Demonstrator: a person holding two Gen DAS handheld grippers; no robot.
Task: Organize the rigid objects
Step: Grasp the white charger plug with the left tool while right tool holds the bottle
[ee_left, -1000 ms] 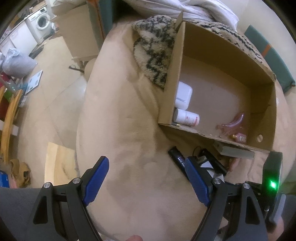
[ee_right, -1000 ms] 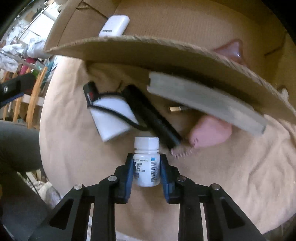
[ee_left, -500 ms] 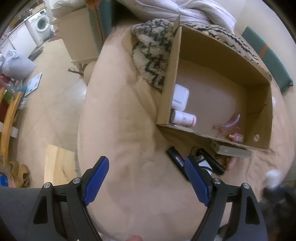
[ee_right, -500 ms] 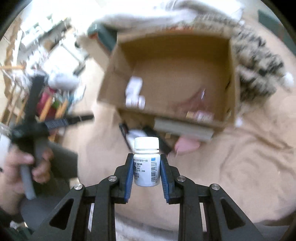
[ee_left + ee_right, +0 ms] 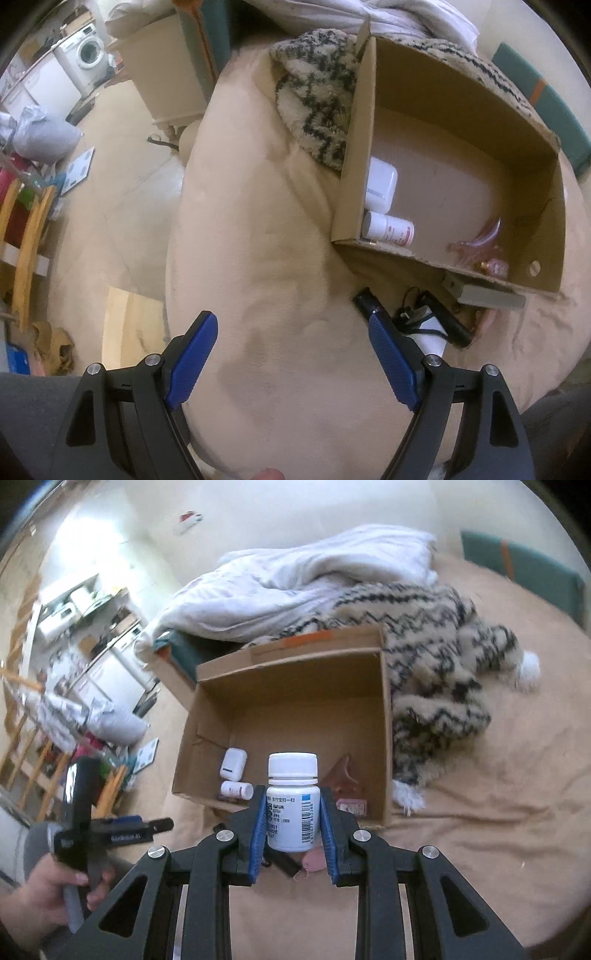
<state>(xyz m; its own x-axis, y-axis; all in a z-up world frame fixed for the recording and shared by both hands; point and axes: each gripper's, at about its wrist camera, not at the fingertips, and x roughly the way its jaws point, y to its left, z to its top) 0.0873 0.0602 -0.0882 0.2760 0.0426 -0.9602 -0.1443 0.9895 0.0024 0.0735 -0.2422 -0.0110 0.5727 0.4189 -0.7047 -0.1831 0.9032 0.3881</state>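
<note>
My right gripper (image 5: 293,801) is shut on an upright white pill bottle (image 5: 293,805) and holds it in the air above the near side of the open cardboard box (image 5: 386,716). The box (image 5: 354,177) holds a white case (image 5: 380,184), a white bottle with a red label (image 5: 388,230) and a pink item (image 5: 480,247). My left gripper (image 5: 291,354) is open and empty over the beige bed, left of the box. A black stick (image 5: 365,302), a white pad with a black cord (image 5: 428,332) and a grey block (image 5: 487,295) lie outside the box's near wall.
A zigzag fuzzy blanket (image 5: 443,657) and a white duvet (image 5: 295,579) lie behind and beside the box. The bed edge drops to the floor on the left (image 5: 129,155). The left gripper also shows in the right wrist view (image 5: 110,834), held by a hand.
My right gripper has lifted the white pill bottle off the bed, up and back, to a high point over the box's near side. The left gripper has barely moved.
</note>
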